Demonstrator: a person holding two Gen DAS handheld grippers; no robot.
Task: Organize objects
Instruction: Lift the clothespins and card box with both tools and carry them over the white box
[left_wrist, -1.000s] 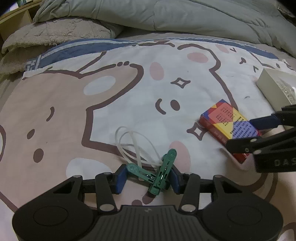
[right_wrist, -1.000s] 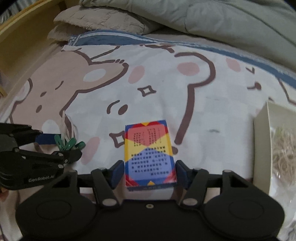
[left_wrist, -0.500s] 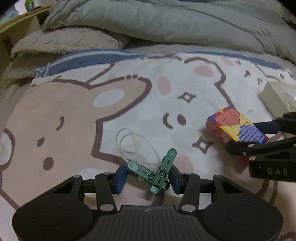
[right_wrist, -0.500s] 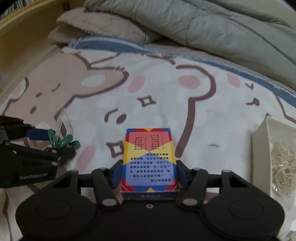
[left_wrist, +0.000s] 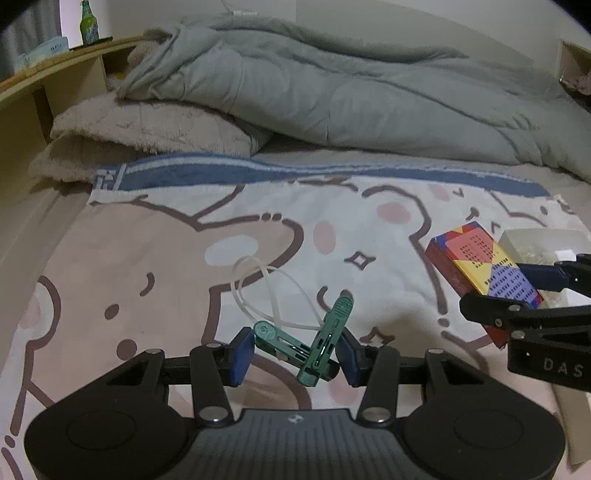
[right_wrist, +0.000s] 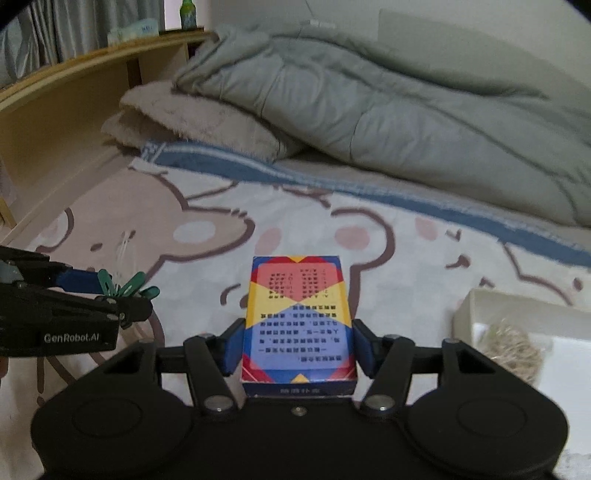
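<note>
The green plastic clothes pegs are being clamped in the left tool, the colourful rectangular card box in the right tool; both are being kept level left of the white open cardboard box.

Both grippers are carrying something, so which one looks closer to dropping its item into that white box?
The right gripper, probably. It grips the colourful card box, and the white box sits just to its right. The left gripper, clamped on green clips, is farther away.
</note>
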